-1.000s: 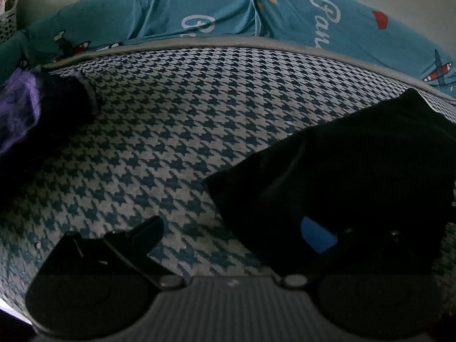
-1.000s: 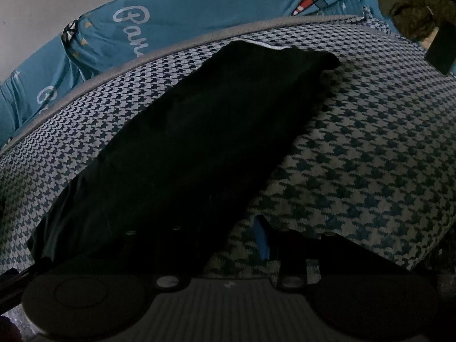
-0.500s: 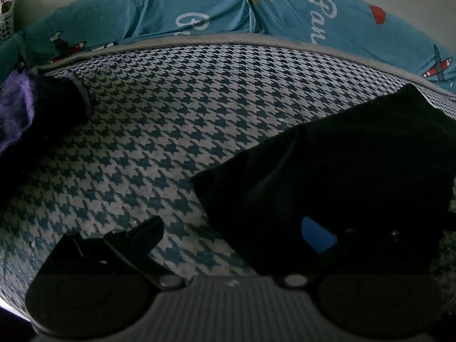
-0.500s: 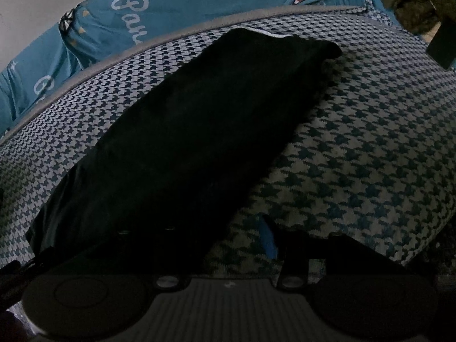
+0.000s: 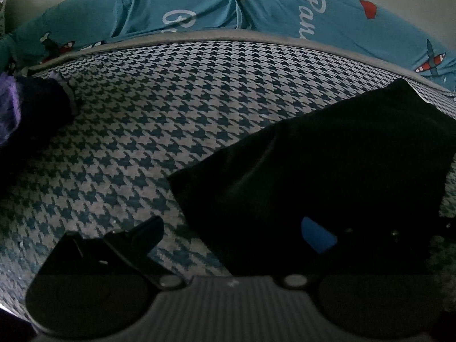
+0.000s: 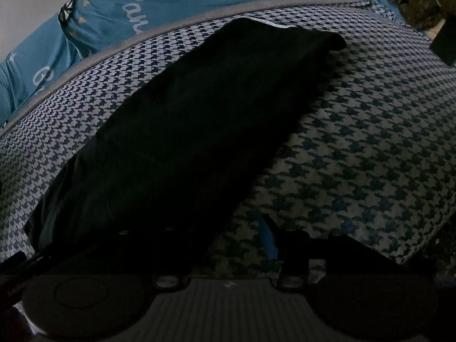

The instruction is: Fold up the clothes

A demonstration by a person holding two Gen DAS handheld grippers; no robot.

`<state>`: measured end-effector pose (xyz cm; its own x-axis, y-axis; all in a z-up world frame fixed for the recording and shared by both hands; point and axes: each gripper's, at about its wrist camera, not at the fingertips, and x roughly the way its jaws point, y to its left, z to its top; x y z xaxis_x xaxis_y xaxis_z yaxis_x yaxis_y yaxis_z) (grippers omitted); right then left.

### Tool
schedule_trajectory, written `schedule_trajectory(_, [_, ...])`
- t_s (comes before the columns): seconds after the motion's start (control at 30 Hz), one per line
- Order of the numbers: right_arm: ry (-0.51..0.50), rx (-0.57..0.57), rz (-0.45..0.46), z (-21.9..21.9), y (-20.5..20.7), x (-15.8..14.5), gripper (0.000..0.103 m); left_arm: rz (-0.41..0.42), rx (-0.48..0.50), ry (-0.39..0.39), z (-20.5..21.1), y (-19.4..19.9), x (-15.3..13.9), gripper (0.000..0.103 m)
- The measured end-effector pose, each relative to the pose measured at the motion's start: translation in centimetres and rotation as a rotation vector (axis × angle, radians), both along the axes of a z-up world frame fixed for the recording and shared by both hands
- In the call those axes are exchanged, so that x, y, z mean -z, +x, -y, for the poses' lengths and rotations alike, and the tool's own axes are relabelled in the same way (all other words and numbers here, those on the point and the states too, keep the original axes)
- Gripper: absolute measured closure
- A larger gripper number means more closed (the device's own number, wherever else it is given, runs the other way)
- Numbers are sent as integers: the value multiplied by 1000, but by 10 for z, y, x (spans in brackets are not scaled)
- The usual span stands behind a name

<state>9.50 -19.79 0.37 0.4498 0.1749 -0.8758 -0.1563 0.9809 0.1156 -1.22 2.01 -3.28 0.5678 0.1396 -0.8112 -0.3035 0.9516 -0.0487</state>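
Since the earlier frames the black garment is sitting slightly higher in the left view, and the right gripper's jaws are standing a little wider. Both grippers are hovering over the folded black garment, which is lying as a long dark strip on the houndstooth mattress. The left gripper is holding its fingers wide apart with nothing pressed between them: its blue-padded finger is sitting over the garment's near corner, the other finger over bare houndstooth. On the right, the blue-padded finger is resting over bare mattress just beside the garment's edge, while the opposite finger is disappearing against the black cloth, so I cannot tell whether it is touching. A purple-and-black garment is lying well off beyond the left gripper's outer finger. The risk from here is a shallow pinch catching only the top layer, or mattress fabric, pulling the fold apart.
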Motion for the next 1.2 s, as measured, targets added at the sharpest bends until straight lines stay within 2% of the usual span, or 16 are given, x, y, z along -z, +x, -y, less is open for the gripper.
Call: schedule_trajectory(1.2, [-33, -29, -18, -10, -2, 0, 55, -34, 18, -15, 6, 5, 5, 0])
